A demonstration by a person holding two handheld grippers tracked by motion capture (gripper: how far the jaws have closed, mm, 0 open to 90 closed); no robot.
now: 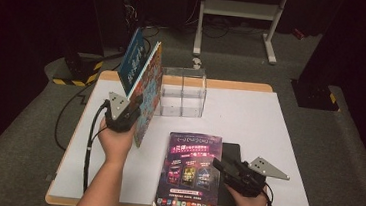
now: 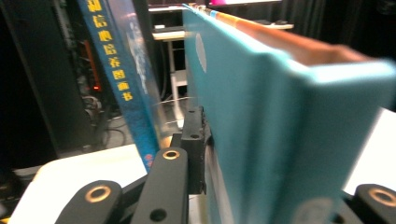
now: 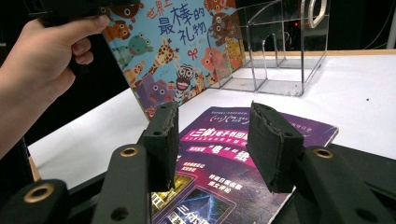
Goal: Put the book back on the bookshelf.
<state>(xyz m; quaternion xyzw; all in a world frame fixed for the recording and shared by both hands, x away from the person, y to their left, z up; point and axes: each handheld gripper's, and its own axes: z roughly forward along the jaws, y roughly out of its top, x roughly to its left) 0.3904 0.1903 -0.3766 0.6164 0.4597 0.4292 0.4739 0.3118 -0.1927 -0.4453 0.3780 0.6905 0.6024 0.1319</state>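
Teal cover of the picture book sits clamped between the left gripper fingers, lifted beside the clear rack. Keep it upright while lowering. Right gripper fingers stand apart over the magazine.

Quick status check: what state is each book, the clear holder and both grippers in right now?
Picture book: lifted, tilted, clamped by left gripper.
Blue book: leaning behind it; its support is hidden.
Purple magazine: flat, closed, on the table.
Clear holder: upright, empty.
Right gripper: fingers apart over magazine, holding nothing.
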